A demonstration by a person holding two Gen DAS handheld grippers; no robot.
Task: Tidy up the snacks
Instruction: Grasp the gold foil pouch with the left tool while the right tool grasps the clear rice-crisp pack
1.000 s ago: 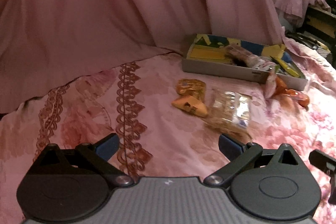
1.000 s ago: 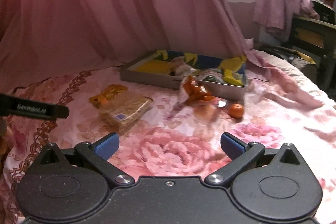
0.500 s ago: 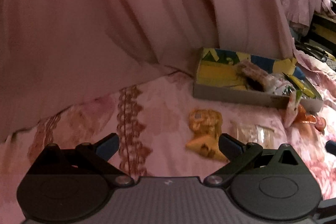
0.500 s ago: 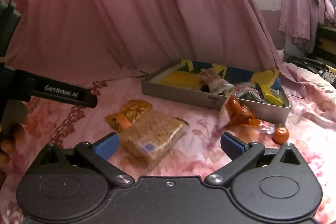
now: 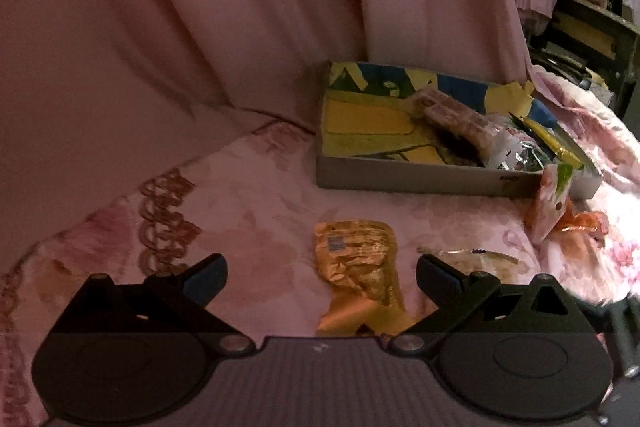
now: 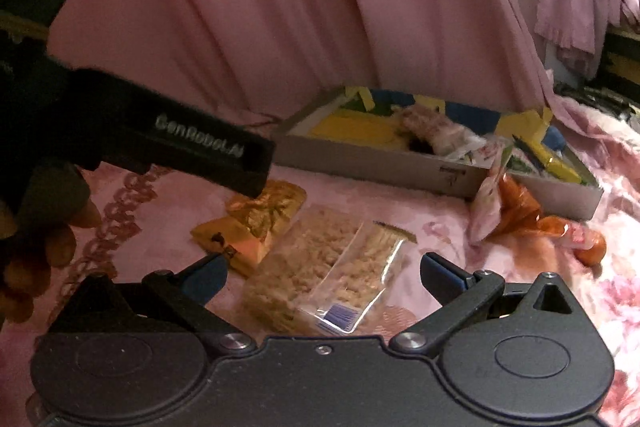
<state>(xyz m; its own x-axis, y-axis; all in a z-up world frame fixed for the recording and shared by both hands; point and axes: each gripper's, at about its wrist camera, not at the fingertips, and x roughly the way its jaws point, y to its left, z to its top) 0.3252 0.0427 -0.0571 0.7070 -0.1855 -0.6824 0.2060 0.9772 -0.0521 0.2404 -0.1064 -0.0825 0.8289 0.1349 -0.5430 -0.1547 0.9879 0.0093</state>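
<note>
A grey cardboard box (image 5: 420, 181) with yellow and blue lining holds several snack packets at the back of a pink floral cloth; it also shows in the right wrist view (image 6: 380, 163). My left gripper (image 5: 322, 273) is open, with an orange snack pouch (image 5: 356, 263) lying between its fingers. My right gripper (image 6: 322, 273) is open over a clear bag of pale crispy snacks (image 6: 332, 267). The orange pouch (image 6: 260, 215) lies left of that bag. An orange and white wrapper (image 6: 508, 207) leans against the box front.
Pink curtains (image 5: 200, 27) hang close behind the box. The left gripper's body (image 6: 140, 131) and the holding hand fill the left of the right wrist view. Dark furniture (image 5: 592, 31) stands at far right. A small orange object (image 6: 592, 251) lies right of the wrapper.
Both grippers have moved forward and down toward the snacks. The orange pouch now sits between the left fingers and the clear bag between the right fingers. Both stayed open.
</note>
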